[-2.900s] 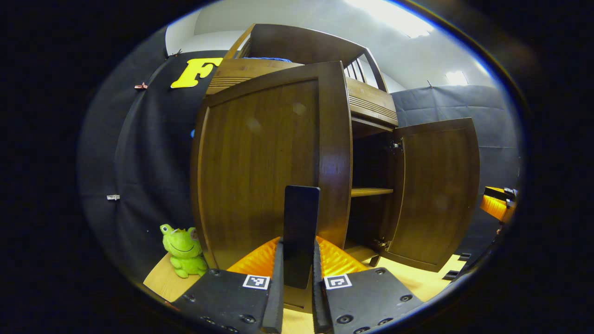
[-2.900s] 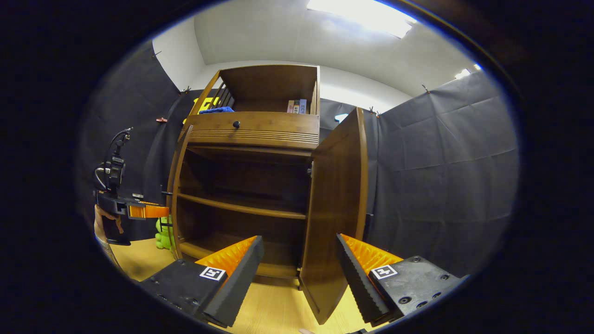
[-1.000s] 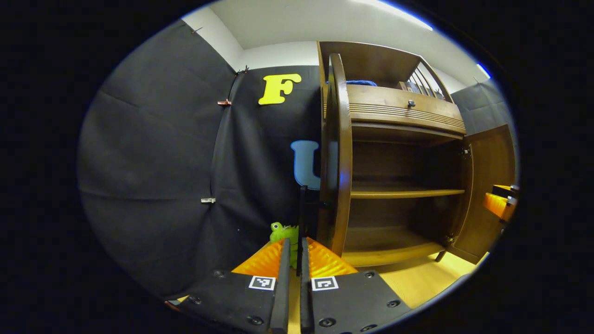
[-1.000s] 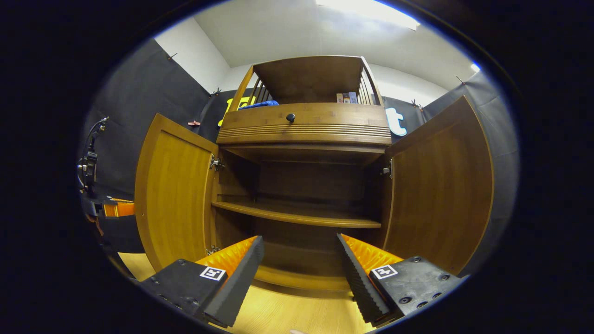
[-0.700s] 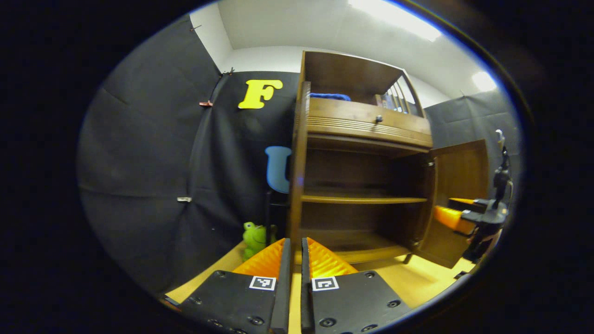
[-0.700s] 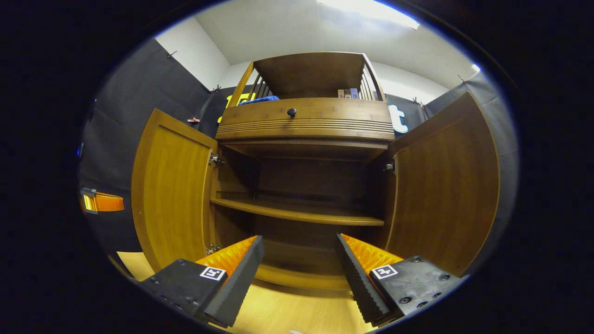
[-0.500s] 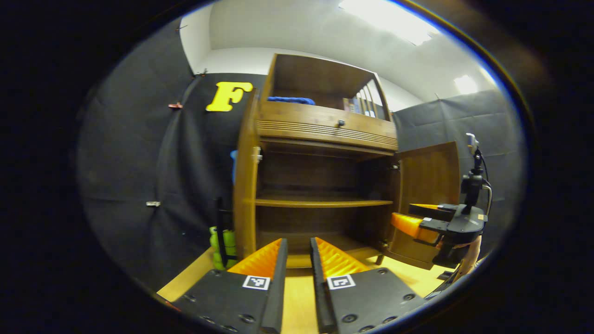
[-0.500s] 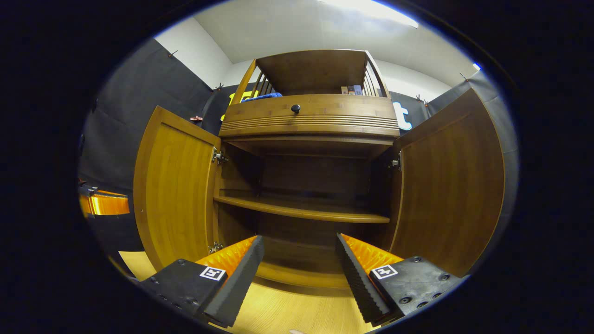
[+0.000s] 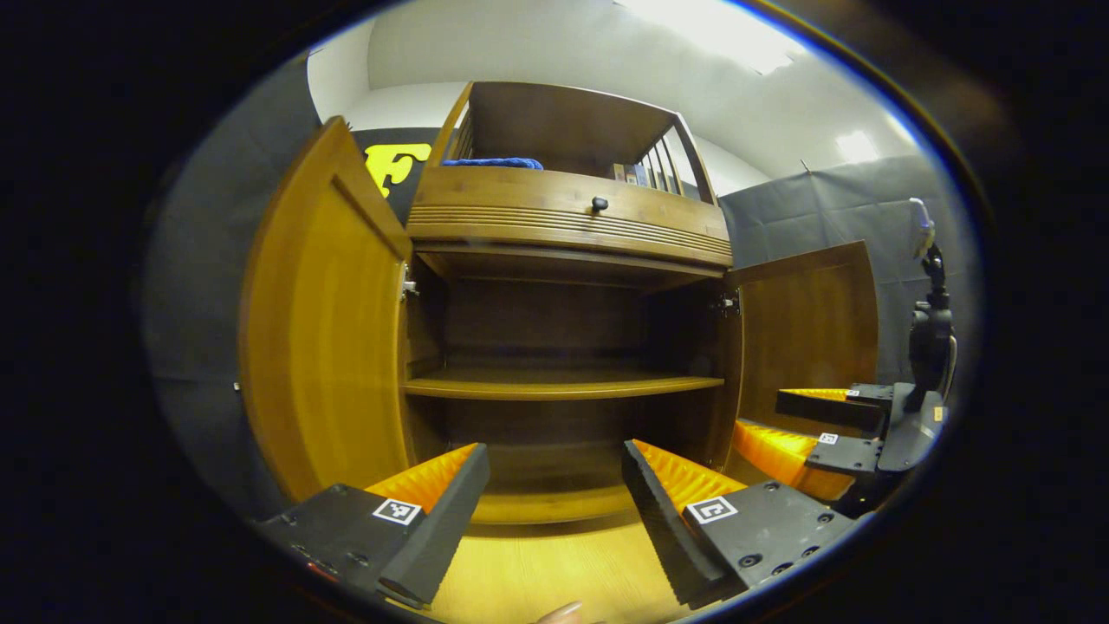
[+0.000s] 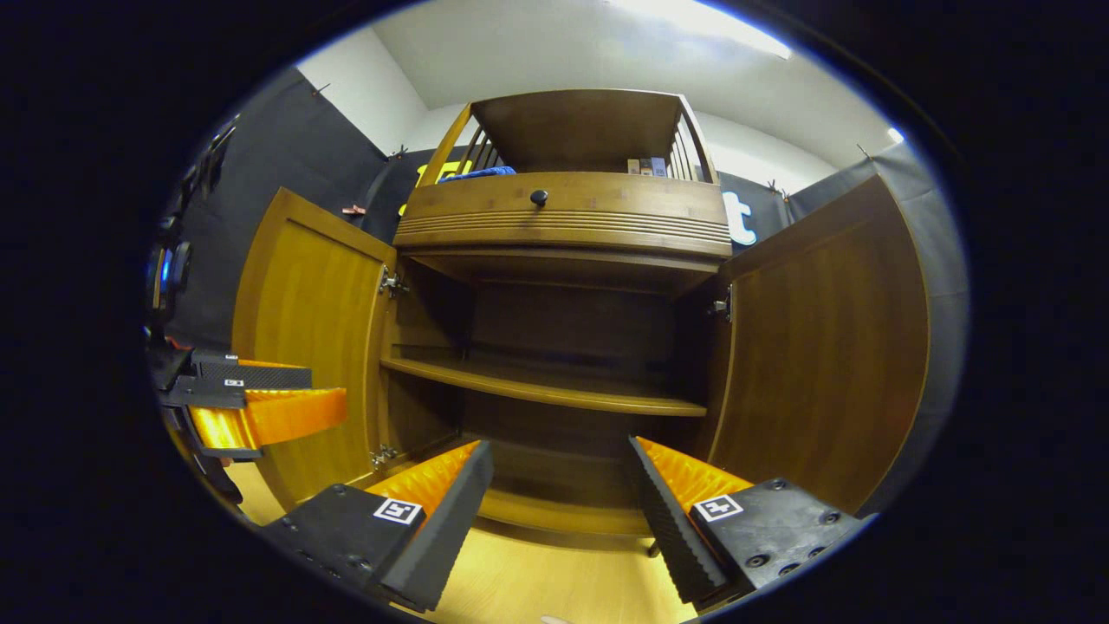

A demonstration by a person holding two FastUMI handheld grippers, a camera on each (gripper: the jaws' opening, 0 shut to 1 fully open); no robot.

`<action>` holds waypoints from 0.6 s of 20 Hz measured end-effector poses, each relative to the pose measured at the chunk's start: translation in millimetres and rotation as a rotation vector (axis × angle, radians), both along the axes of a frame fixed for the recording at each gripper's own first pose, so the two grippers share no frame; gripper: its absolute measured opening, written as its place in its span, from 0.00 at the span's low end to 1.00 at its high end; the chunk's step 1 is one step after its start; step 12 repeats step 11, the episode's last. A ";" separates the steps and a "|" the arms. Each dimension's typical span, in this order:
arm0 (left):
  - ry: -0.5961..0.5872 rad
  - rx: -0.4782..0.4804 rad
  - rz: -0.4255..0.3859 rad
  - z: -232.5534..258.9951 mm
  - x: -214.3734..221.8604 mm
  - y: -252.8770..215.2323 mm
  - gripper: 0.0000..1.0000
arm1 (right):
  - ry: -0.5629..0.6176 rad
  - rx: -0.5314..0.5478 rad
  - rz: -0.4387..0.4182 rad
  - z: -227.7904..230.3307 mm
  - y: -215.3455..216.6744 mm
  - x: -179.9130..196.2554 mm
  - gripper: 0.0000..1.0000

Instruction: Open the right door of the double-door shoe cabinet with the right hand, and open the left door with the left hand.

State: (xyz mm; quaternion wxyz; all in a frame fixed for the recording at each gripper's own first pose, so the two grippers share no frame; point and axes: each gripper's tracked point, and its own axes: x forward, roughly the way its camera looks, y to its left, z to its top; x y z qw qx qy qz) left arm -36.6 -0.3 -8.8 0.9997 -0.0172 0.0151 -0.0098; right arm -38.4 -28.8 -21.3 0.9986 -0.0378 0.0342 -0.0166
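Left gripper [image 9: 554, 455]: jaws spread wide with nothing between them; it faces the open front of the cabinet and touches no part of it. In the right gripper view it shows at the left edge [image 10: 333, 406], in front of the left door's inner face.
Right gripper [image 10: 559, 451]: jaws likewise wide apart, holding nothing, aimed at the cabinet's lower compartment. In the left gripper view it sits low at the right [image 9: 762, 420], before the right door.
Left door [image 9: 321, 321]: swung fully out on its hinges, inner face showing, standing to the left of the opening.
Right door [image 10: 823, 347]: swung out to the right, inner face showing.
Shoe cabinet [image 10: 563, 234]: dark wood, standing on a pale wooden floor [image 9: 537, 568]; both doors are open, so the inside is in plain sight.
Shelf [image 9: 563, 386]: one board across the middle of the inside, bare; the bottom board below it is bare too.
Drawer [image 9: 563, 212]: closed, above the doors, with a small dark knob [image 9: 598, 204].
Top rack: open, railed at the sides; a blue cloth [image 9: 489, 162] lies at its left and a few small boxes [image 10: 648, 166] stand at its right.
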 end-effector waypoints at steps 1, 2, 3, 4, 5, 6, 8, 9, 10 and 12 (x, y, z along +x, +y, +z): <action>0.006 0.001 0.007 -1.2 6.1 -0.6 0.95 | 0.002 -0.001 0.000 -0.8 0.2 -0.5 0.98; 0.004 0.002 0.010 -0.9 11.0 -1.9 0.94 | 0.005 0.004 0.001 -1.4 0.2 0.2 0.98; 0.005 0.001 0.015 -1.5 14.4 -1.6 0.96 | 0.008 0.008 0.000 -1.6 -0.3 1.0 0.98; 0.005 -0.002 0.018 -2.7 16.0 -0.9 0.96 | 0.010 0.010 -0.003 -1.0 -1.2 2.3 0.98; 0.001 -0.004 0.026 -1.0 17.0 1.1 0.96 | 0.011 0.010 -0.007 -1.2 -2.3 2.3 0.98; -0.003 -0.004 0.034 -1.5 16.3 1.4 0.95 | 0.010 0.010 -0.010 -0.7 -3.7 3.4 0.96; -0.014 -0.005 0.037 0.9 17.2 2.1 0.95 | 0.009 0.012 -0.014 -0.2 -3.7 4.4 0.96; -0.022 -0.007 0.037 3.5 16.5 1.3 0.95 | 0.009 0.013 -0.015 0.1 -2.9 4.7 0.96; -0.028 -0.009 0.032 6.7 14.0 1.1 0.95 | 0.007 0.014 -0.013 0.4 -2.3 5.1 0.98; -0.033 -0.013 0.029 9.0 13.5 1.5 0.96 | 0.007 0.013 -0.013 0.2 -1.0 4.8 0.98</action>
